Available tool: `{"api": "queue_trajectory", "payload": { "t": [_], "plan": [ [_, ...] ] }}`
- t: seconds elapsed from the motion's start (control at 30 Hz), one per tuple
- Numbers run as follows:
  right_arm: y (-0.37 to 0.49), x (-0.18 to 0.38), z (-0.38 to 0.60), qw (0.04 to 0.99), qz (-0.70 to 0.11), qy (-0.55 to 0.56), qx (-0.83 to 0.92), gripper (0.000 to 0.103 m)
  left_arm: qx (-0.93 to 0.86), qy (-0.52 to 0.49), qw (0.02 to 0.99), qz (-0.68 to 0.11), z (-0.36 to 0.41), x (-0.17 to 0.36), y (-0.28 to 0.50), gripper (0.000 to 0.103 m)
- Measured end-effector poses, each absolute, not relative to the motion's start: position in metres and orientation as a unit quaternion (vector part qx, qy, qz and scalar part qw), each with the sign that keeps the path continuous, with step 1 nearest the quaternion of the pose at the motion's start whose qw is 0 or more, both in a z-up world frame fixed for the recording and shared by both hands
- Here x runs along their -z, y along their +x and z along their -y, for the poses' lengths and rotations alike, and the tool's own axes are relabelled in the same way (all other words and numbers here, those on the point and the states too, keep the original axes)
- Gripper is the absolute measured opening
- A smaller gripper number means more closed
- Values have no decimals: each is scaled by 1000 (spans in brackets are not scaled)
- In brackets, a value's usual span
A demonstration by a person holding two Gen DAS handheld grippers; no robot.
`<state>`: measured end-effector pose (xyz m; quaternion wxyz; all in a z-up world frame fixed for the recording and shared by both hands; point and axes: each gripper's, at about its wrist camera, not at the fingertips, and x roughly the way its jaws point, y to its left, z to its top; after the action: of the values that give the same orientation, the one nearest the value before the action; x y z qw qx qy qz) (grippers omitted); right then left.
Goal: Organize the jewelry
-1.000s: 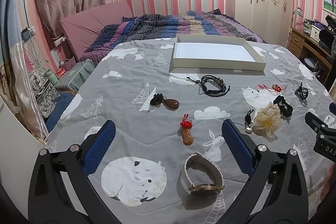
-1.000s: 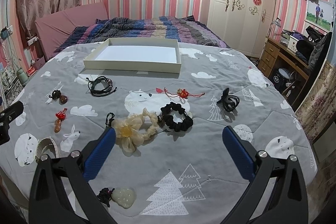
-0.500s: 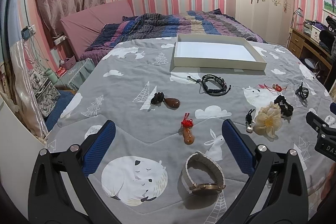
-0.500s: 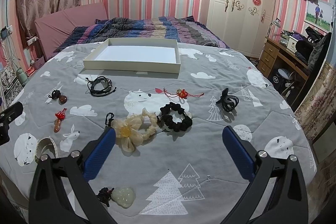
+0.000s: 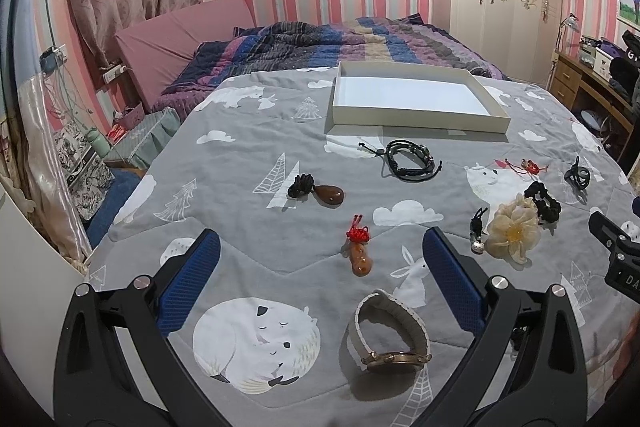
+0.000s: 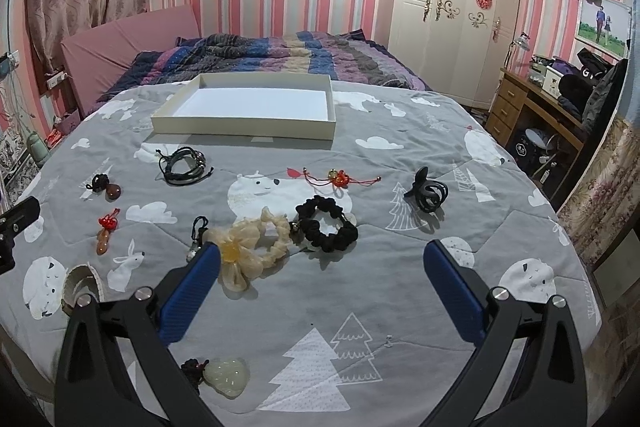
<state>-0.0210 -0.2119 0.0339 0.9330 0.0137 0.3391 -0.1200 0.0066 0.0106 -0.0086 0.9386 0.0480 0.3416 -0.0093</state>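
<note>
Jewelry lies spread on a grey bedspread in front of an empty white tray (image 5: 416,121) (image 6: 244,131). My left gripper (image 5: 320,259) is open and empty, above a white-strap watch (image 5: 390,331) and an orange gourd charm (image 5: 359,254). A brown pendant (image 5: 320,191) and black cord bracelet (image 5: 412,161) lie farther off. My right gripper (image 6: 320,267) is open and empty, just short of a cream flower scrunchie (image 6: 250,249) and black scrunchie (image 6: 326,225). A red knot charm (image 6: 338,179), black hair clip (image 6: 428,193) and pale jade pendant (image 6: 226,375) also lie there.
A striped quilt (image 5: 332,41) is bunched behind the tray. A wooden desk (image 6: 536,115) stands to the right of the bed, a wardrobe (image 6: 444,11) beyond it. Clutter and a drop-off lie along the bed's left edge (image 5: 100,163).
Both grippers have barely moved; the right one has crept slightly forward toward the scrunchies. Nothing was picked up or let go.
</note>
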Motion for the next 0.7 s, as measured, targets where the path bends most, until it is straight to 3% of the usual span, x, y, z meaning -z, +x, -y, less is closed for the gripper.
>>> {"api": "queue_trajectory", "payload": {
  "t": [0.7],
  "plan": [
    [-20, -34, 214, 934, -339, 17, 115, 101, 13, 49, 938, -342, -10, 7, 10, 100]
  ]
}}
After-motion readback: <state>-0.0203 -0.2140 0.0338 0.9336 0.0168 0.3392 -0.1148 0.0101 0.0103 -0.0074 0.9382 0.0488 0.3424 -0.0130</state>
